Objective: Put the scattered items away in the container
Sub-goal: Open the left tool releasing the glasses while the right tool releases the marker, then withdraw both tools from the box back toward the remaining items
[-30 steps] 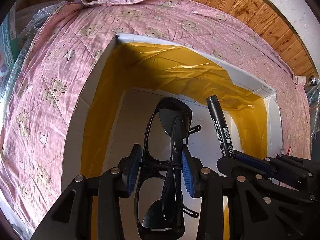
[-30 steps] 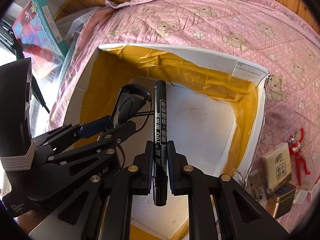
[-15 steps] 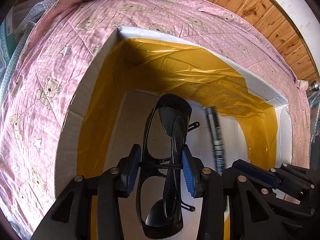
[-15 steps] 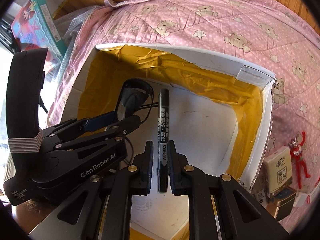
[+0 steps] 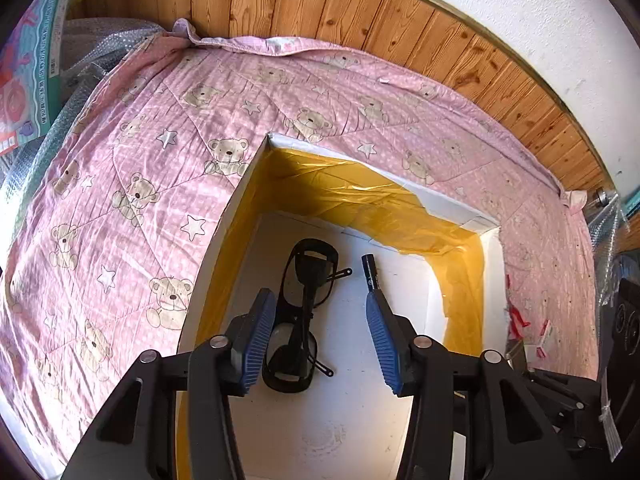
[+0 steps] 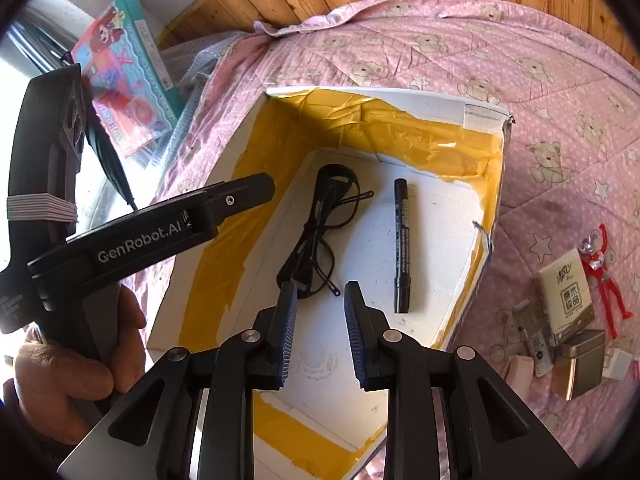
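Both grippers (image 5: 320,338) (image 6: 320,330) hover over box (image 6: 384,94) — fingers (image 5: 256,340) spread.

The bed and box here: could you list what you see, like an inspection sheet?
Surface: pink bear-print quilt.
Job's things: sunglasses and black marker lie apart on the floor of the yellow-taped box.
Clutter: tissue pack, red figure, metal tin on the quilt outside the box.
Grippers: left gripper and right gripper open, empty.
Cables: nothing seen.
Surroundings: wood panelling, picture book.
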The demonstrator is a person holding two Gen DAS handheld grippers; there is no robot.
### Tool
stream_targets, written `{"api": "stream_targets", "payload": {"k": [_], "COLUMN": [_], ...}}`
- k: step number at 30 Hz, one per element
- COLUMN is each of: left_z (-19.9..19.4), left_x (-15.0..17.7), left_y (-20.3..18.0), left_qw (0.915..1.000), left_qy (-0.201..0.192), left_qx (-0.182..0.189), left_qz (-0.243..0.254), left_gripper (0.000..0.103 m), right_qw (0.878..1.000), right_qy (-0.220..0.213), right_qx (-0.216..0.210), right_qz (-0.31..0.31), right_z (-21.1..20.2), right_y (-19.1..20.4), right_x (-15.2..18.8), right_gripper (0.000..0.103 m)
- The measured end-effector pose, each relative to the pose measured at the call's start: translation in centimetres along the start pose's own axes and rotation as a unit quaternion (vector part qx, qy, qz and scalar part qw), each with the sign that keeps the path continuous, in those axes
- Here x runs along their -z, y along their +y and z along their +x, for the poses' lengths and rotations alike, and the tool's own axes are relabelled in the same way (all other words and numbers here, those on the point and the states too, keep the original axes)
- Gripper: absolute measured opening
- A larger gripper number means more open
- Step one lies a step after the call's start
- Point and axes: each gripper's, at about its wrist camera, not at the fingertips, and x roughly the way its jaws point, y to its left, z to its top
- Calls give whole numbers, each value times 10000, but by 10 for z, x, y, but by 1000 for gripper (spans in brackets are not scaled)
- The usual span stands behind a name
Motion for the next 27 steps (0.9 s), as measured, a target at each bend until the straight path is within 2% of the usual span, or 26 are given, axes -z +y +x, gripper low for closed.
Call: {"api": "stream_targets", "payload": {"k": [7, 17, 27], "left_z": [-33, -88, -115], "left_x": [37, 102, 156], "left_y": [-4, -29, -61], "left_qw": [9994, 9950, 9911], "left_qy": [-258, -799, -914], "left_qx": [218, 513, 857], "left_qz": [-62, 313, 441], "left_gripper": [52, 55, 55], "right_qw": [9988, 9903, 9845], "right_qy": [-388, -1226, -1579], "right_qx": [-251, -362, -615], "right_qz": [-156, -543, -445], "right_z": [-30, -72, -100], "right_y": [9, 22, 10], "right_x": [45, 111, 166], "right_gripper": [29, 29, 30]}}
